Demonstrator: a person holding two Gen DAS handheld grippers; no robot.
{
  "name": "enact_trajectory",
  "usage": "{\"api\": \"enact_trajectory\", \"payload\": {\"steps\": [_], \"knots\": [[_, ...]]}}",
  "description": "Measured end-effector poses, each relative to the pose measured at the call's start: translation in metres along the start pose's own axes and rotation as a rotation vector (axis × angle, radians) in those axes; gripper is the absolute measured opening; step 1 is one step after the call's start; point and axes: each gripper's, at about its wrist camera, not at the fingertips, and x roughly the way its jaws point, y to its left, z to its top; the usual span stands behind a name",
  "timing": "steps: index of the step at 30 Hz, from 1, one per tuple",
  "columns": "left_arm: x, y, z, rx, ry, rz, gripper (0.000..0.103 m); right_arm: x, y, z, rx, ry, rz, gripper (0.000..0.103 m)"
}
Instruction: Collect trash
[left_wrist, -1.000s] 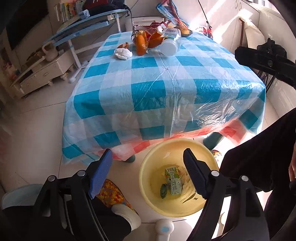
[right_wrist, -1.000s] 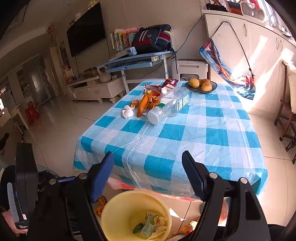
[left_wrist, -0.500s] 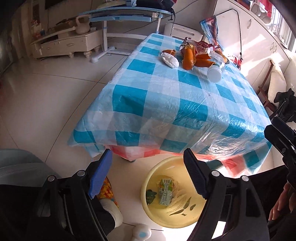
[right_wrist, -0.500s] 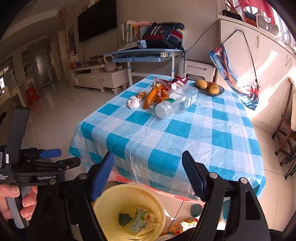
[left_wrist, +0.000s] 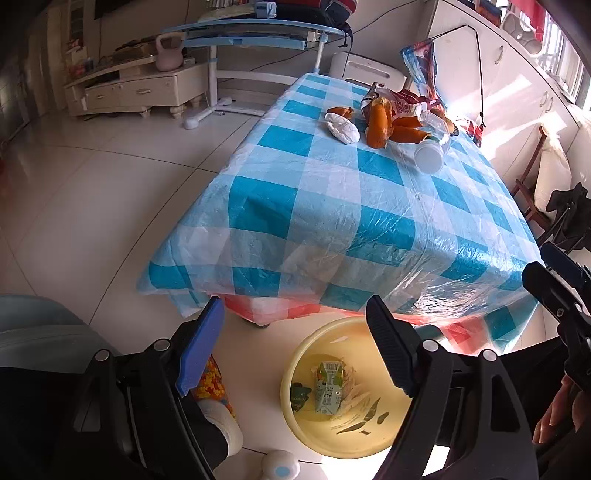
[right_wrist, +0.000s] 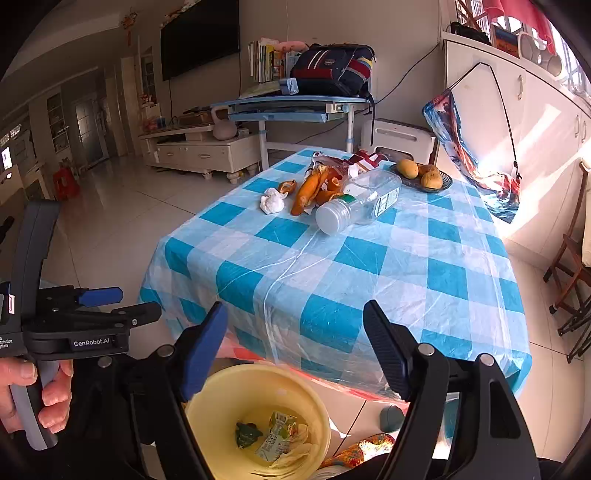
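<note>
Both jaws are held wide open, nothing gripped: left gripper, right gripper. Bottle, peels, tissue are seen near the tabletop's far edge; basin on floor.

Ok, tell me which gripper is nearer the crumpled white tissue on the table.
Left, though only slightly, as far as I can judge. The left gripper and right gripper both hang open over the yellow bin, well short of the crumpled tissue.
</note>
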Motion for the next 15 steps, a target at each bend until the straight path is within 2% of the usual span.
{"api": "enact_trajectory", "payload": {"steps": [15], "knots": [[-0.0004,0.0011,0.0006,0.0,-0.002,0.0,0.076,0.0003,0.0006,-0.0002,-0.001,0.001,-0.002,0.073]]}}
